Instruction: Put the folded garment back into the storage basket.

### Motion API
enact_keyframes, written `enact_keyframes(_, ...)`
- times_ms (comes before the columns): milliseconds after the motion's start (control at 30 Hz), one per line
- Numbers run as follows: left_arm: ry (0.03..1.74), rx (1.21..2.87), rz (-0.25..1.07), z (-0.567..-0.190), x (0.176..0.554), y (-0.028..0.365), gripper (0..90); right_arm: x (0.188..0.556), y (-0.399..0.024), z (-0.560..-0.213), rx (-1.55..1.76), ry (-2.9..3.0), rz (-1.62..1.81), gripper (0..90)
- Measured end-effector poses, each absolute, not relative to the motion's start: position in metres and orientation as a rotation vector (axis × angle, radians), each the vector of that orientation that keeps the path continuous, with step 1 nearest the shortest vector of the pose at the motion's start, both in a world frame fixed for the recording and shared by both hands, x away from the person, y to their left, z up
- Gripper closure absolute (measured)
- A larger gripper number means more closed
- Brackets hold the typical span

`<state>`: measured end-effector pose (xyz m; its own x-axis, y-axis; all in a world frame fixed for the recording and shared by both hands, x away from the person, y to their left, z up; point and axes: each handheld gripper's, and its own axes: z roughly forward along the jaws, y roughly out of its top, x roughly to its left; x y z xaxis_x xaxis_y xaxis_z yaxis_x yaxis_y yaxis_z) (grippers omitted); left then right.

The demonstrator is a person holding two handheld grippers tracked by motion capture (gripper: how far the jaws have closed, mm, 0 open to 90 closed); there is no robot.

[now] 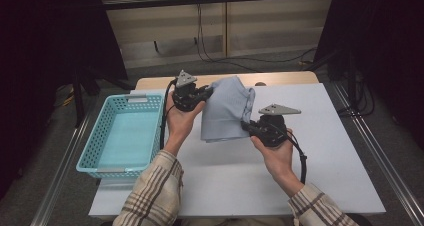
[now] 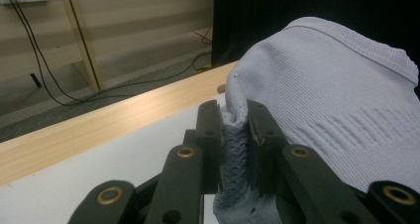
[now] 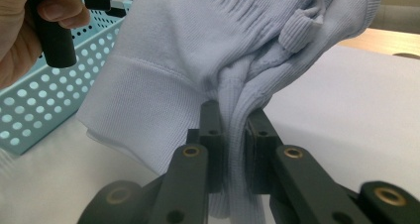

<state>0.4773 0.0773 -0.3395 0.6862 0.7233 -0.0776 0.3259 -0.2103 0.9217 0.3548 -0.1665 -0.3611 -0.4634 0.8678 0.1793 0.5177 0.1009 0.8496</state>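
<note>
Garment: a pale grey knit garment (image 1: 227,111) hangs between the two grippers, lifted above the white table top (image 1: 310,136), near its centre.
Left gripper: the left gripper (image 1: 202,93) pinches a bunched edge of the knit at the garment's 10 o'clock corner; in the left gripper view the jaws press together on a fold (image 2: 233,135).
Right gripper: the right gripper (image 1: 248,127) clamps gathered fabric at the garment's 4 o'clock side; the ribbed hem (image 3: 138,85) hangs free beside the jaws.
Basket: a turquoise perforated basket (image 1: 92,148) sits at 9 o'clock, at the table's left edge, near the left hand.
Open room: bare white surface lies from 3 to 6 o'clock.
Far edge: a wooden strip (image 1: 290,78) lies at 12 o'clock.
</note>
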Motion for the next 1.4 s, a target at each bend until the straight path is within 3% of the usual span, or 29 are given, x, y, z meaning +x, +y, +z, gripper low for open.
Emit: enact_keyframes(1400,0.934,1.737,0.526,-0.315,0.48,0.133,78.2,0.368,-0.105,-0.341,1.251,2.056,1.399,81.6)
